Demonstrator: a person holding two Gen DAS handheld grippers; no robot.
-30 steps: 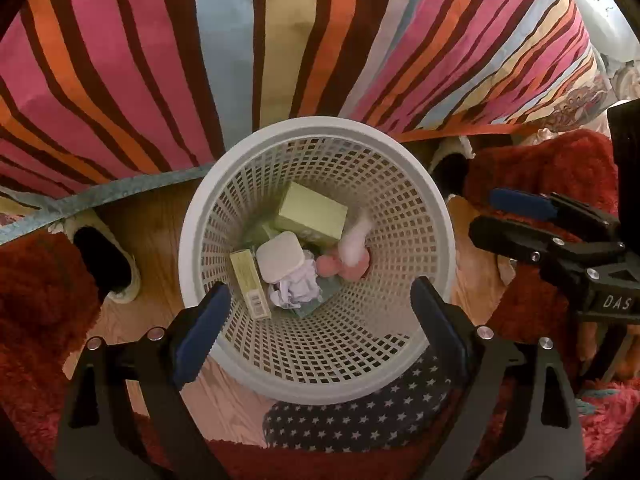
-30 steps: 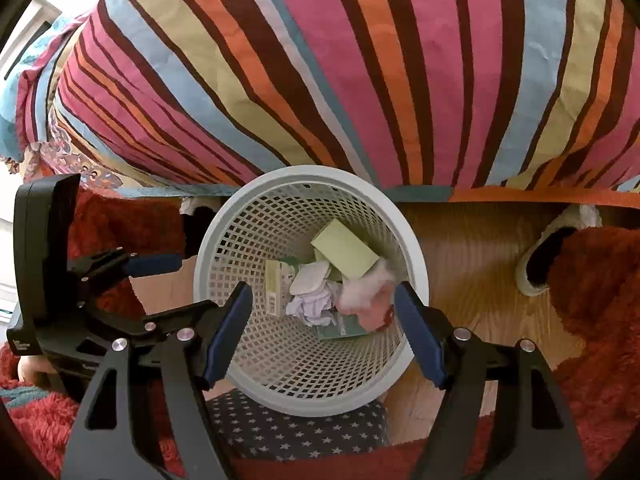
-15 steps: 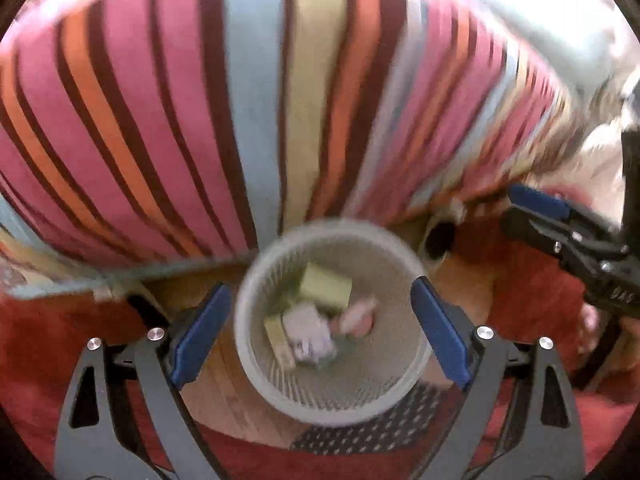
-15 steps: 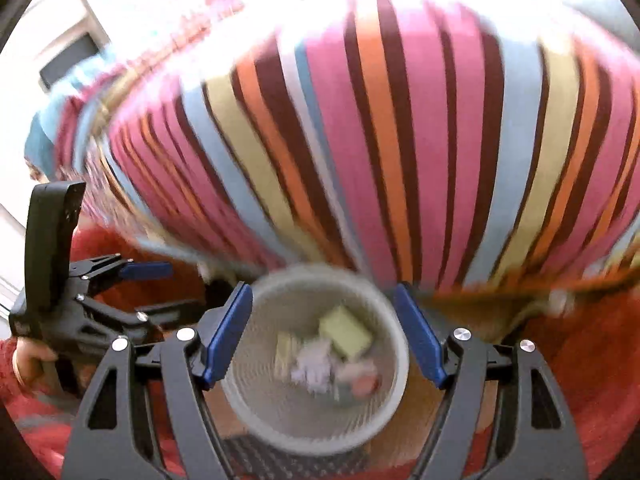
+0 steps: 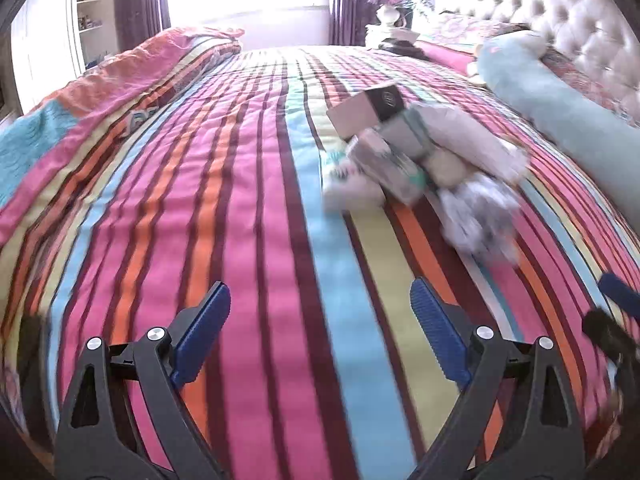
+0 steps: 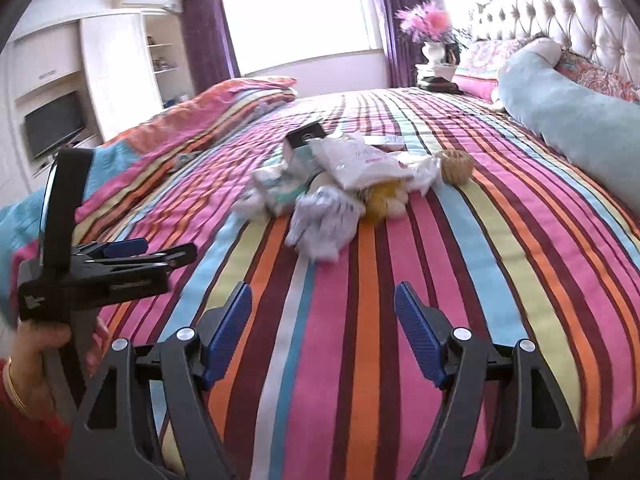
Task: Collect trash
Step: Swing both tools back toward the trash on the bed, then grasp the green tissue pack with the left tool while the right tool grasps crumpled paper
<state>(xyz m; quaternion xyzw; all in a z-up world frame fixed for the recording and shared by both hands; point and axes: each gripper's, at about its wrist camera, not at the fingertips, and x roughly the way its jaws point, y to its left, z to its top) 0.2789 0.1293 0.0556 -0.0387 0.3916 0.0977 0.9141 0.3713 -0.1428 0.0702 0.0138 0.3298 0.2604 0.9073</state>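
A pile of trash lies on the striped bedspread [image 5: 240, 200]: a brown box with a black end [image 5: 366, 114], wrapped packets [image 5: 392, 164], crumpled white paper [image 5: 478, 216]. In the right wrist view the same pile shows crumpled paper [image 6: 324, 216], a white plastic packet [image 6: 360, 160], a yellow lump [image 6: 384, 198] and a tan ball [image 6: 454, 166]. My left gripper [image 5: 320, 336] is open and empty, well short of the pile. My right gripper [image 6: 324, 332] is open and empty, also short of it. The left gripper also shows in the right wrist view [image 6: 160, 254].
A long pale blue bolster [image 6: 572, 120] lies along the tufted headboard [image 6: 568, 4] on the right. A folded quilt [image 5: 120, 80] lies at the left of the bed. A vase of pink flowers [image 6: 434, 36] stands beyond the bed. A cabinet with a TV [image 6: 54, 128] is far left.
Both grippers have swung up from over the white basket on the floor to face across the bed. The basket is out of view and the trash pile is in view.
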